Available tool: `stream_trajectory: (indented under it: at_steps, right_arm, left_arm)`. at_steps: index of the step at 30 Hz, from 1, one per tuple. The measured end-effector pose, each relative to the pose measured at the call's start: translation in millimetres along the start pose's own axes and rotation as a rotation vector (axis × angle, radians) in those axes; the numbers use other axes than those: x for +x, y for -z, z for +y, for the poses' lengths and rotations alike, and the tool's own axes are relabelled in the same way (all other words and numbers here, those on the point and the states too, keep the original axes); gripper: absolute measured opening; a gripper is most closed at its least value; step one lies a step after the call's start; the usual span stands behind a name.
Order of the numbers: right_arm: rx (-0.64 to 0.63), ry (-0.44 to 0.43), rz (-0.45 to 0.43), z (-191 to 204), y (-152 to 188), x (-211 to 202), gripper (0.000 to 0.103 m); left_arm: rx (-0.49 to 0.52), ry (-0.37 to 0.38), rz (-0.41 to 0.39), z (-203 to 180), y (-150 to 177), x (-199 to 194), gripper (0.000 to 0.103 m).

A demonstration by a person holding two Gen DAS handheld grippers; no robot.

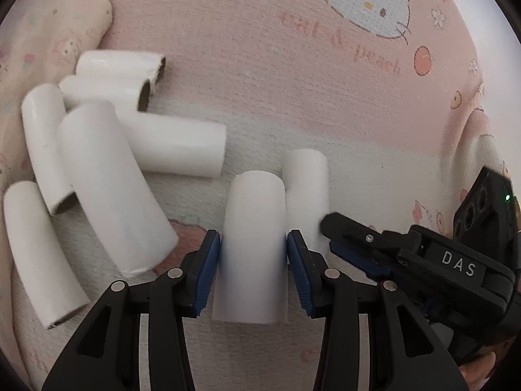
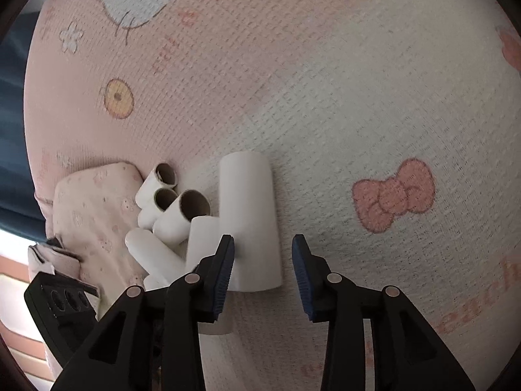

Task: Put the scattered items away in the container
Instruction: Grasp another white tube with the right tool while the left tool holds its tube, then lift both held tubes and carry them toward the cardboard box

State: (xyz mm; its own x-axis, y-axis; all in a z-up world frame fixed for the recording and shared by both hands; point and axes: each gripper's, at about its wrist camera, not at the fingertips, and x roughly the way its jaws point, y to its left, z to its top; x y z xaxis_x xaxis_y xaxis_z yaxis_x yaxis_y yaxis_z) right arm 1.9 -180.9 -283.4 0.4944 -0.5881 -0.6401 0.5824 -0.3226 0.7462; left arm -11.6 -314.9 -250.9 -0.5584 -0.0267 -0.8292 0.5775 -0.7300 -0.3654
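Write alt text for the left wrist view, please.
The left hand-held gripper holds a white cardboard tube between its blue pads, on a pink cartoon-printed blanket. More white tubes lie scattered left; the right hand-held gripper enters from right.

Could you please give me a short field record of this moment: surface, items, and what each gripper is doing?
surface: pink cartoon-print bedsheet
items: white cardboard tubes, a loose pile plus two lying apart
left gripper: pads on either side of one tube, touching it
right gripper: open, another tube just ahead
container: not in view
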Motion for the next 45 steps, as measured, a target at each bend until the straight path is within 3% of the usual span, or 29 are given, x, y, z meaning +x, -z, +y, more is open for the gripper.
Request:
stream_trajectory:
  at_steps: [4, 7, 10, 17, 28, 34, 38, 45]
  right_arm:
    - [-0.078, 0.068, 0.008, 14, 0, 2, 0.034]
    - [-0.125, 0.123, 0.004, 18, -1, 1, 0.036]
    - [-0.158, 0.137, 0.01, 21, 0, 3, 0.036]
    - [-0.175, 0.123, 0.046, 22, 2, 11, 0.04]
    - [-0.269, 0.175, 0.084, 28, -7, 33, 0.041]
    - [-0.31, 0.155, 0.083, 25, -15, 33, 0.041]
    - [-0.341, 0.157, 0.081, 22, -11, 27, 0.041]
    - [-0.337, 0.234, 0.105, 2, -1, -4, 0.041]
  left_arm:
    - [-0.093, 0.101, 0.054, 5, 3, 11, 0.046]
    - [-0.091, 0.106, 0.046, 4, 5, 13, 0.047]
    - [-0.083, 0.078, 0.035, 2, 4, 12, 0.047]
    - [0.054, -0.14, -0.02, -5, 0, 4, 0.047]
    - [0.009, -0.144, 0.046, -3, -1, 23, 0.049]
    - [0.014, -0.151, 0.022, -3, 1, 23, 0.048]
    - [0.036, -0.164, 0.017, -2, 4, 20, 0.047]
    - [0.033, -0.148, 0.039, -4, 7, 16, 0.047]
